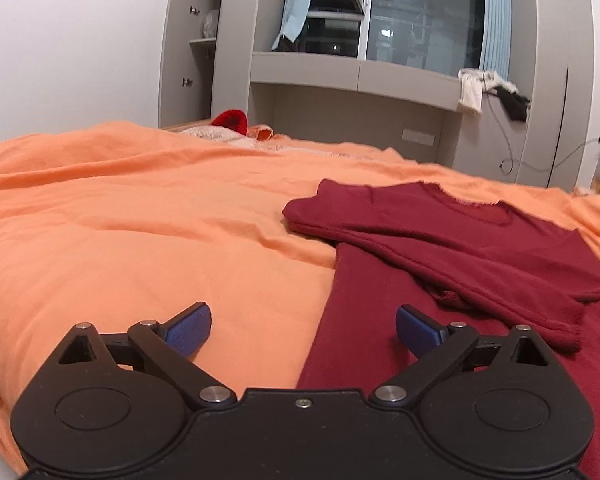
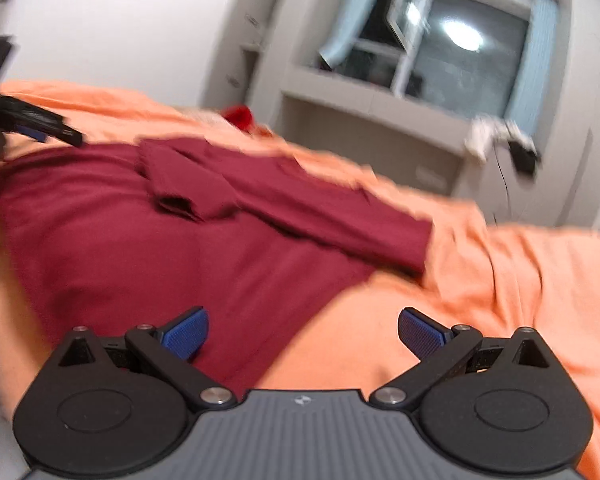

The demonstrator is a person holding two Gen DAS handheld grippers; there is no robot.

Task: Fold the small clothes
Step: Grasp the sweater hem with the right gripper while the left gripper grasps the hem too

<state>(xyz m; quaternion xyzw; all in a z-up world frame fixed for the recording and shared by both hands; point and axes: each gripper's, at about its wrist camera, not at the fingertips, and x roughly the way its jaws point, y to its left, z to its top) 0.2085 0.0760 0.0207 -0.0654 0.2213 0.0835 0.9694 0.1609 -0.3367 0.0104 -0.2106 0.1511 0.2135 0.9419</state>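
Observation:
A dark red long-sleeved top lies flat on the orange bedspread, with both sleeves folded across its body. My left gripper is open and empty, low over the top's left bottom edge. My right gripper is open and empty over the top's right bottom corner. The right wrist view is motion-blurred. The left gripper also shows at the far left of the right wrist view.
A red knitted item and a pale blanket lie at the bed's far edge. Grey cabinets and a window stand behind the bed. White and black items with a cord sit on the ledge at the right.

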